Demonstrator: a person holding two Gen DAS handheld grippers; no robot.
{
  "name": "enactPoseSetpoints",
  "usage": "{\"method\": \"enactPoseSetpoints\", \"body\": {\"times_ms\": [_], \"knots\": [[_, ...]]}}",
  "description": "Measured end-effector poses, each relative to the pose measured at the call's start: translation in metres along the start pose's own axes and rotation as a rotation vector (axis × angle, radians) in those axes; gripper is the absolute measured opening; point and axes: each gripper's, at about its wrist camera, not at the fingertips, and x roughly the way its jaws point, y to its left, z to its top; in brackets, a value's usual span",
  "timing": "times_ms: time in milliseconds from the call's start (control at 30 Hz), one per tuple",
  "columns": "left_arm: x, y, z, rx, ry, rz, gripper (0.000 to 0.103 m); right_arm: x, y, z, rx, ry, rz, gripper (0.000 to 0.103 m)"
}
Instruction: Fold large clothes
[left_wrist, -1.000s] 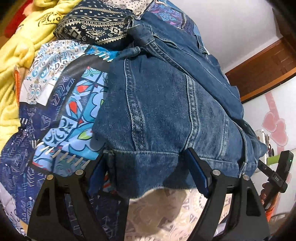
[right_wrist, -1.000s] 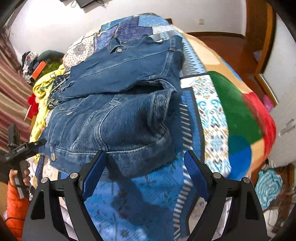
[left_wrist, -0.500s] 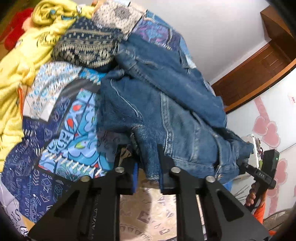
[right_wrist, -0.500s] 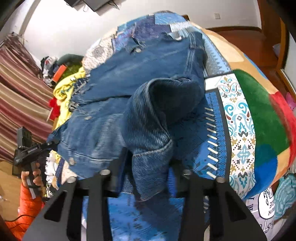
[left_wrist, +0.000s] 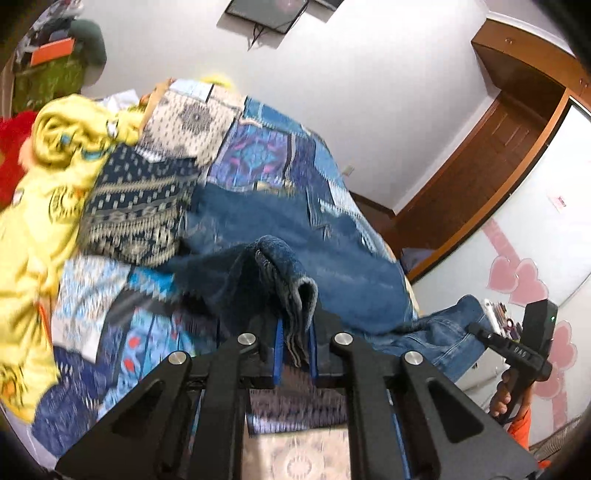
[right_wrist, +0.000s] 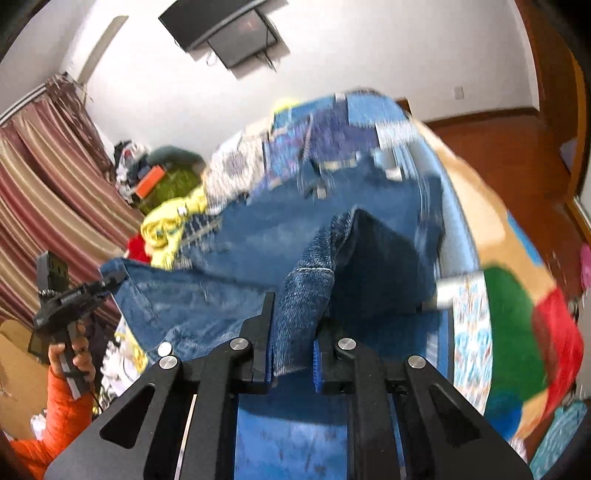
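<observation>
Your left hand-held gripper (left_wrist: 294, 345) is clamped on a bunched jacket (left_wrist: 280, 266) hem. Jacket stretches ahead of both grippers, partly raised off the bed (right_wrist: 476, 332). Your right hand-held gripper (right_wrist: 293, 341) is clamped on the opposite hem corner.

Bed (left_wrist: 155, 325) with patchwork cover, bearing several garments.

The cover shows blue, purple and white patterned panels, with green, red and tan blocks (right_wrist: 517, 317) along one side. A denim jacket (left_wrist: 280, 221) lies spread over its middle, one hem raised. Beside it rest a navy patterned cloth (left_wrist: 140, 206) and a crumpled yellow garment (left_wrist: 33, 221).
</observation>
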Motion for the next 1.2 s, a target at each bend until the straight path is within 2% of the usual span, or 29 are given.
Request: {"method": "enactPoseSetpoints", "body": {"times_ms": [200,433,567,767,900,1000,1067,1167,1200], "knots": [[0.038,0.016,0.048,-0.072,-0.024,0.000,0.010,0.023,-0.023,0.055,0.077,-0.067,-0.023,0.013],[0.109,0.038,0.084,-0.095,0.021,0.050,0.010,0.080,-0.043,0.099,0.085,-0.044,-0.122,0.013],[0.160,0.059,0.095,-0.107,0.070,0.100,0.010,0.113,-0.077,0.108,0.162,0.000,-0.124,0.013],[0.217,0.082,0.087,-0.108,0.158,0.181,0.010,0.153,-0.112,0.102,0.201,0.114,-0.137,0.014],[0.231,0.086,0.084,-0.071,0.173,0.215,0.012,0.150,-0.121,0.106,0.216,0.144,-0.084,0.017],[0.232,0.081,0.087,-0.032,0.184,0.240,0.012,0.137,-0.118,0.114,0.187,0.141,-0.076,0.018],[0.229,0.076,0.088,-0.006,0.199,0.268,0.015,0.121,-0.115,0.121,0.161,0.109,-0.120,0.025],[0.222,0.066,0.092,0.015,0.212,0.292,0.019,0.094,-0.113,0.130,0.120,0.039,-0.197,0.026],[0.216,0.060,0.094,0.025,0.210,0.294,0.021,0.087,-0.112,0.131,0.109,0.041,-0.204,0.026]]}}
